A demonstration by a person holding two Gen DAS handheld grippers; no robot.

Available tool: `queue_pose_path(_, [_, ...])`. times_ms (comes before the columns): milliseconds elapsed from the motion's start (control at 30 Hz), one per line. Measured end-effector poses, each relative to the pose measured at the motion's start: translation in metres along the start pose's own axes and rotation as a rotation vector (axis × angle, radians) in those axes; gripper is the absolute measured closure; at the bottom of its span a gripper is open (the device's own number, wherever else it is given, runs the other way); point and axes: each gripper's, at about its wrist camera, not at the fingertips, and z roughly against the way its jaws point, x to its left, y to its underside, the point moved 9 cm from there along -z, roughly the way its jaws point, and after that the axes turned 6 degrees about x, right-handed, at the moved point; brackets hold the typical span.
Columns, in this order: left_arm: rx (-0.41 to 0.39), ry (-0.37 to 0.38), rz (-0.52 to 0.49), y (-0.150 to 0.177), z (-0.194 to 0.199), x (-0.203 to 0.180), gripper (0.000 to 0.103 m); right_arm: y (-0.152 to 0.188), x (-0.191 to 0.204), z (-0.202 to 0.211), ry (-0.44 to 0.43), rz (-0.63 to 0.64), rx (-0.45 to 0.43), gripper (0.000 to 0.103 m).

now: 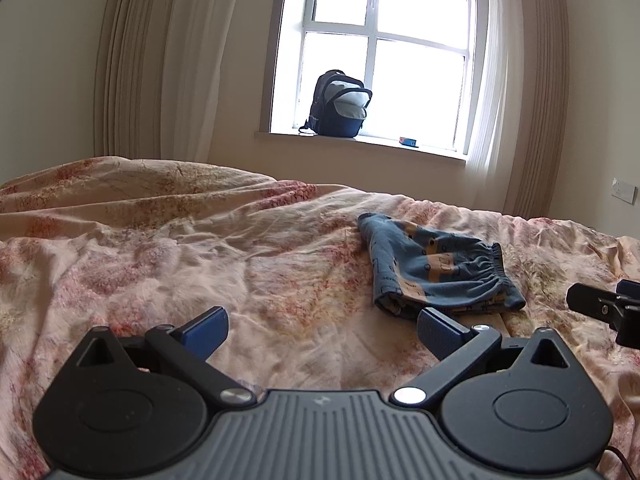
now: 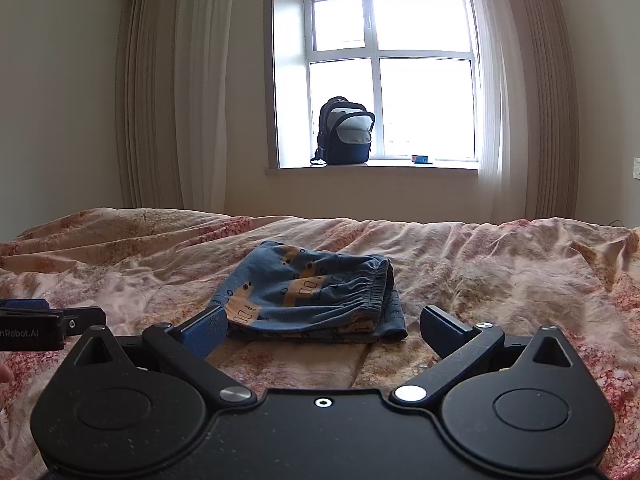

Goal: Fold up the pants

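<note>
on the bed: pants (image 2: 316, 296) are lying folded in a small bundle on the flowered bedcover (image 1: 168, 264), blue with tan printed shapes, the gathered waistband facing right.
pants position: sitting in the middle of the bed, just ahead of the right gripper and ahead-right of the left gripper.
right gripper (image 2: 322, 330): hovering low over the cover with its fingers spread wide, gripping nothing; the left finger (image 2: 204, 332) is showing just in front of the bundle's near left corner, whether touching cannot be told.
left gripper (image 1: 324, 330): also spread wide and empty, pointing at bare cover; its right finger (image 1: 438, 330) is showing just below the bundle's near edge.
beside: each gripper is showing at the edge of the other's view.
farther back: a dark backpack (image 2: 346, 132) is standing on the window sill (image 2: 372, 168), a small blue box (image 2: 422, 159) lying well to its right, curtains hanging at both sides.
</note>
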Motion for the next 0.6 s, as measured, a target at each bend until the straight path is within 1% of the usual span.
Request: queue_pose_path(600, [0.004,-0.008,0.008,0.0015,-0.0017,0.0034,0.000,0.0042,-0.0008,-0.0027,0.008,0.008,0.019,0.001])
